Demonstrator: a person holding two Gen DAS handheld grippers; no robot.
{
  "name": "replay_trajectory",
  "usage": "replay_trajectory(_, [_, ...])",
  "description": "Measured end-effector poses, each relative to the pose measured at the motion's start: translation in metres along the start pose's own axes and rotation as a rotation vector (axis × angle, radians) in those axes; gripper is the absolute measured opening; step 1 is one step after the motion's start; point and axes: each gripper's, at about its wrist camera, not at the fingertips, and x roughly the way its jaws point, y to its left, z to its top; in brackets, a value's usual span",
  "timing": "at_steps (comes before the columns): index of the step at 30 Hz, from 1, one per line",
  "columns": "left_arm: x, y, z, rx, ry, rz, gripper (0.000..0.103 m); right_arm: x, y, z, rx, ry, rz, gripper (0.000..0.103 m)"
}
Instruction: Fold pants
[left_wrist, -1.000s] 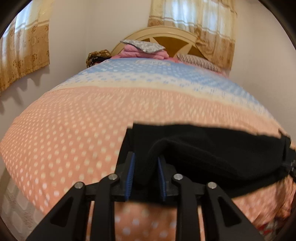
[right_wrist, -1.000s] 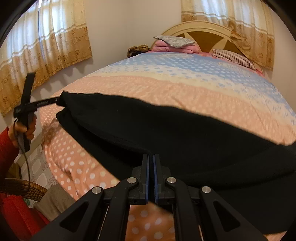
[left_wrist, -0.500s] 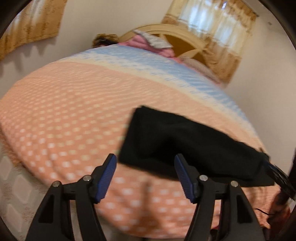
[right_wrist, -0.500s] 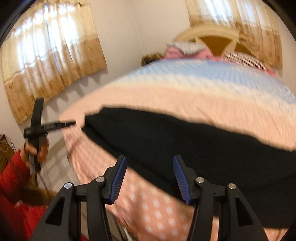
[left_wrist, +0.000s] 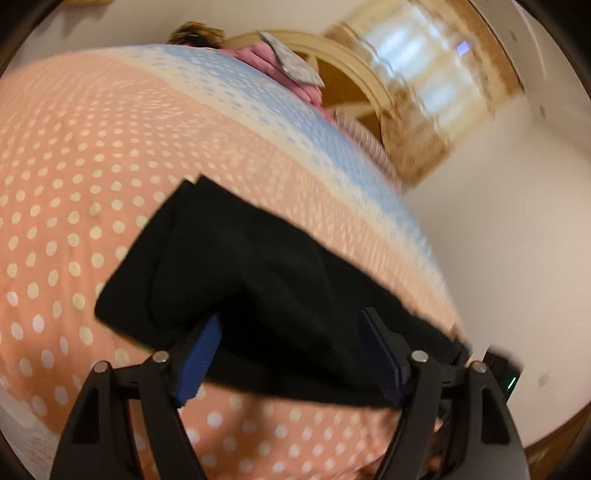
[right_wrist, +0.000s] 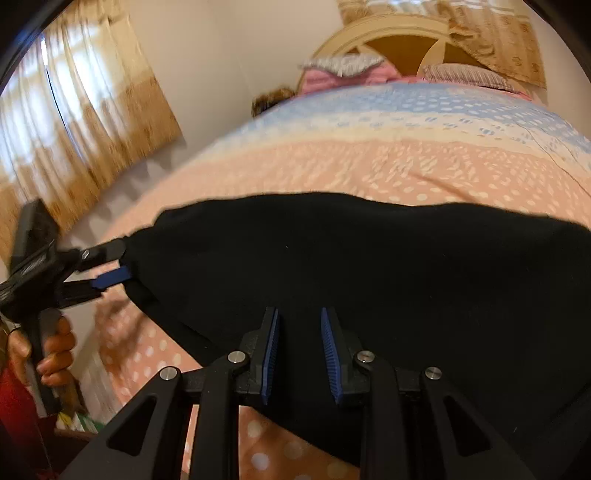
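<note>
Black pants lie folded lengthwise on the polka-dot bedspread near the bed's front edge. My left gripper is open, its blue pads either side of the pants' near left end. My right gripper is open, narrower, with its fingertips over the pants at their near edge. In the right wrist view the left gripper shows at the pants' left end, jaws apart, held by a hand.
Pink folded bedding and a grey pillow lie at the cream headboard. A striped pillow sits beside them. Curtains hang on the left wall. The bedspread turns blue toward the headboard.
Both grippers let go of the pants, opened wide and pulled back. Now both have moved in again onto the pants, the left at their end, and the right has partly narrowed.
</note>
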Motion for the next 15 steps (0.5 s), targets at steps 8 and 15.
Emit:
replay_trajectory(8, [-0.003, 0.017, 0.01, -0.109, -0.108, 0.033, 0.068, 0.0, 0.001, -0.001, -0.015, -0.002, -0.018, 0.025])
replay_trajectory(15, [0.02, 0.016, 0.003, 0.016, -0.038, 0.228, 0.011, -0.001, 0.004, -0.004, -0.034, 0.0, -0.04, 0.025])
